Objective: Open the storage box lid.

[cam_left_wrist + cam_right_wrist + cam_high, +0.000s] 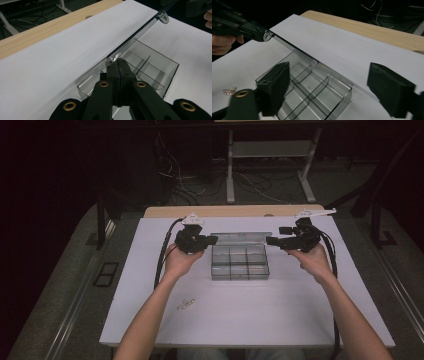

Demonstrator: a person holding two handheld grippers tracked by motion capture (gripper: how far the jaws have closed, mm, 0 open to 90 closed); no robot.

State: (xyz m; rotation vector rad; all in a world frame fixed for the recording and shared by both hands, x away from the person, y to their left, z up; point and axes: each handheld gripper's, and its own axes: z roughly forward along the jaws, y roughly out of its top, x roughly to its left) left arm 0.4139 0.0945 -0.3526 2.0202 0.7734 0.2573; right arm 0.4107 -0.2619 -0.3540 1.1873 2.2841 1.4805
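Note:
A clear plastic compartment box (240, 265) sits mid-table on the white sheet, with several empty cells (312, 87). Its hinged lid (239, 238) is raised along the far side. My left gripper (211, 240) is shut on the lid's left end; in the left gripper view the black jaws (118, 63) pinch the lid's edge (135, 37). My right gripper (271, 240) hovers at the lid's right end, open. In the right gripper view its jaws (329, 67) stand wide apart over the box, holding nothing. The left gripper (249, 28) shows there, clamped on the lid's tab (267, 35).
A small gold-coloured metal piece (185, 304) lies on the white sheet (250, 320) near the left forearm, also seen as a little clasp (229, 91). A wooden table edge (235, 211) runs behind the sheet. Cables and desk legs (230, 175) lie beyond.

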